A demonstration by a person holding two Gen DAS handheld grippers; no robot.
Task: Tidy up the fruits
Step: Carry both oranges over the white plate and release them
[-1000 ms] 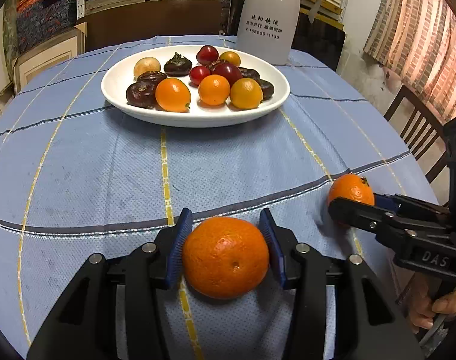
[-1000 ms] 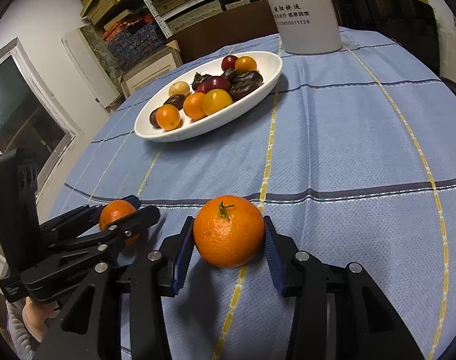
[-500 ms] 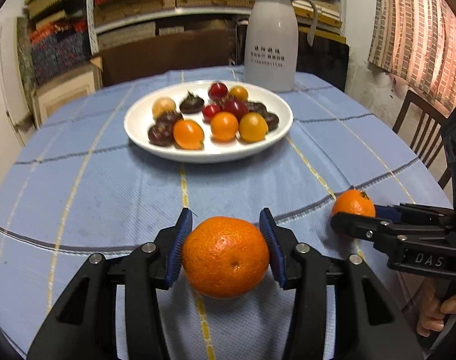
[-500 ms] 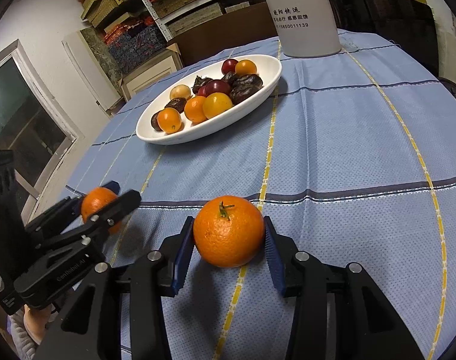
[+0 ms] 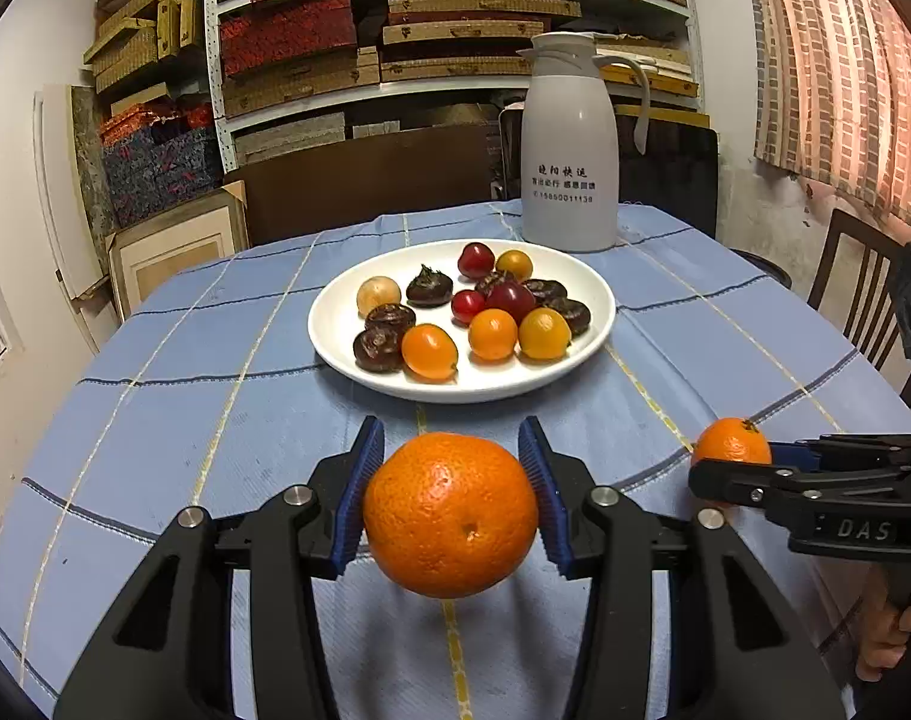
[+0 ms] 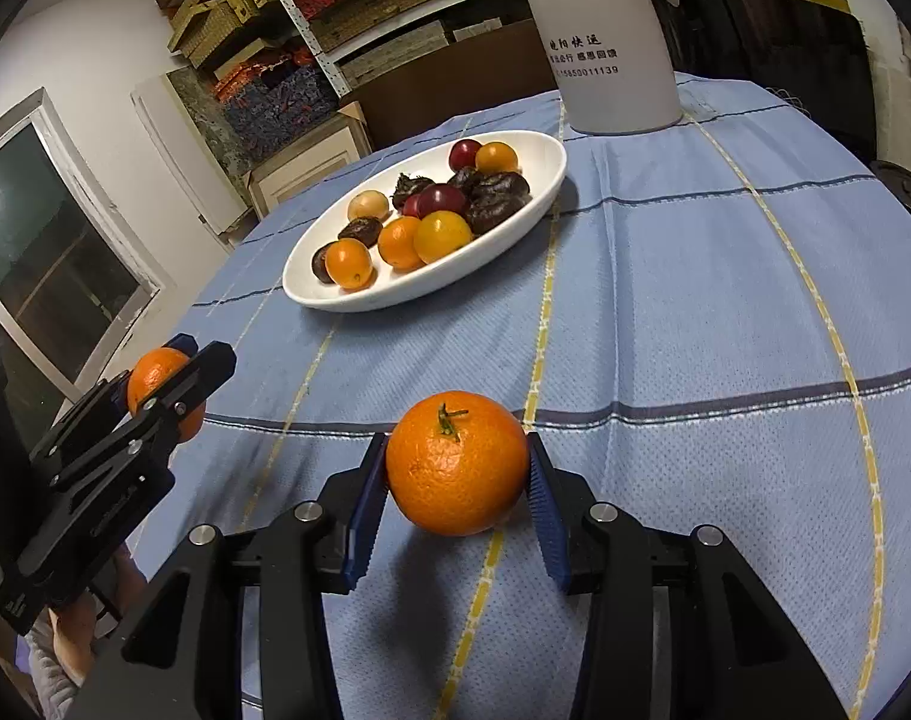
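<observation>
Since the earlier frame our left gripper (image 5: 450, 498), holding an orange (image 5: 450, 513), rose, showing the plate (image 5: 335, 324) mid-frame, while our right gripper (image 6: 457, 474) holds its mandarin (image 6: 457, 471).

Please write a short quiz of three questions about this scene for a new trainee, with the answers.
1. True or false: each gripper is shut on an orange.
2. What stands behind the plate? A) jug B) box C) cup
3. Fill in: the plate rests on a blue ____.

Key:
1. True: left gripper grips the left orange; right gripper grips the right orange.
2. A, the jug.
3. tablecloth.
</observation>
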